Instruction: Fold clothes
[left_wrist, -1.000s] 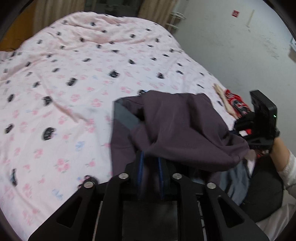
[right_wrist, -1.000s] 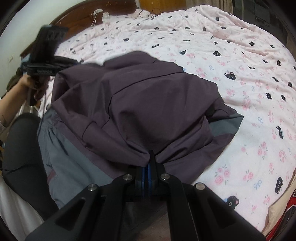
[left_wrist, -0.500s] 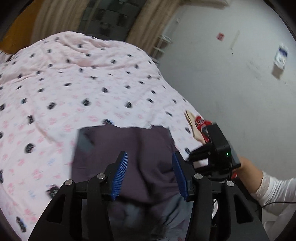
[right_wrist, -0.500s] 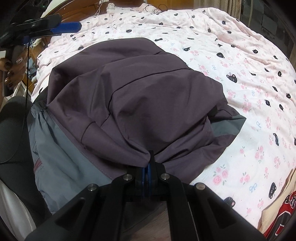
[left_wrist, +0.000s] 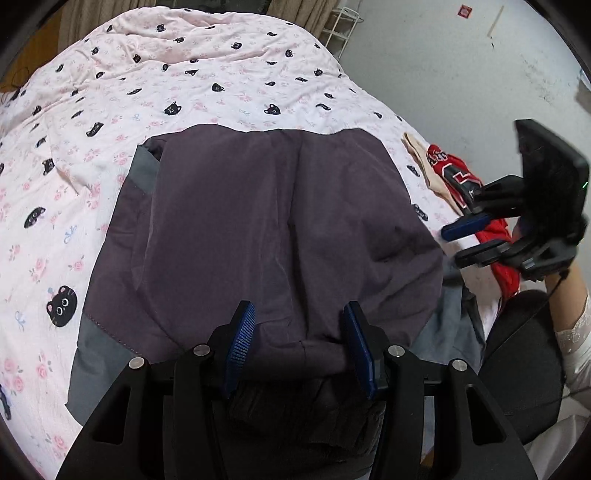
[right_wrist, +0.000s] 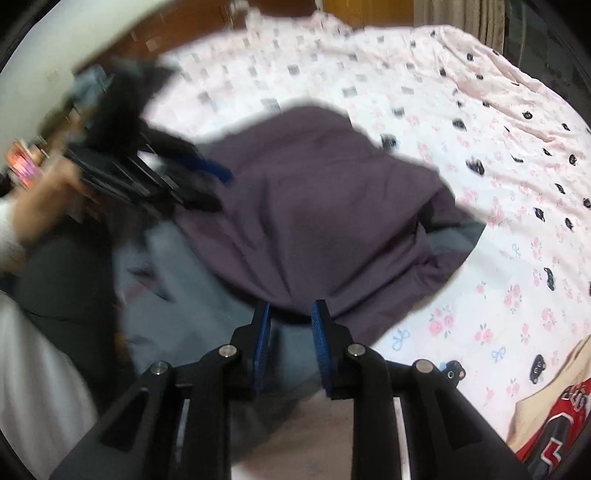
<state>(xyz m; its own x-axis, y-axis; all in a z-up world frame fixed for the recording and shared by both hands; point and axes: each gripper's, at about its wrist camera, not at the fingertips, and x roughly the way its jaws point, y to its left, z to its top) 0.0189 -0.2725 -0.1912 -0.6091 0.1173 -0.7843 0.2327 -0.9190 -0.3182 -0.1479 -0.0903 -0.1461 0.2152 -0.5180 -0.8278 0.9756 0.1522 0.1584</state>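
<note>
Garment: a dark purple jacket (left_wrist: 280, 229) of thin woven cloth with grey panels lies folded over itself on the pink cat-print bed cover (left_wrist: 184, 74), at the edge nearest the person.
Left gripper (left_wrist: 299, 341): blue pads spread about halfway, holding nothing; the jacket's near hem lies under and between them.
Right gripper (right_wrist: 290, 338): jaws opening, the hem just beyond the tips, nothing pinched.
Key relation: the jacket lies straight ahead of both grippers, its long axis running away across the bed; the left gripper sits nearer over the cloth.
Views: the left wrist view is sharp and shows a red jersey (left_wrist: 458, 177) right of the jacket; the right wrist view is blurred.
</note>
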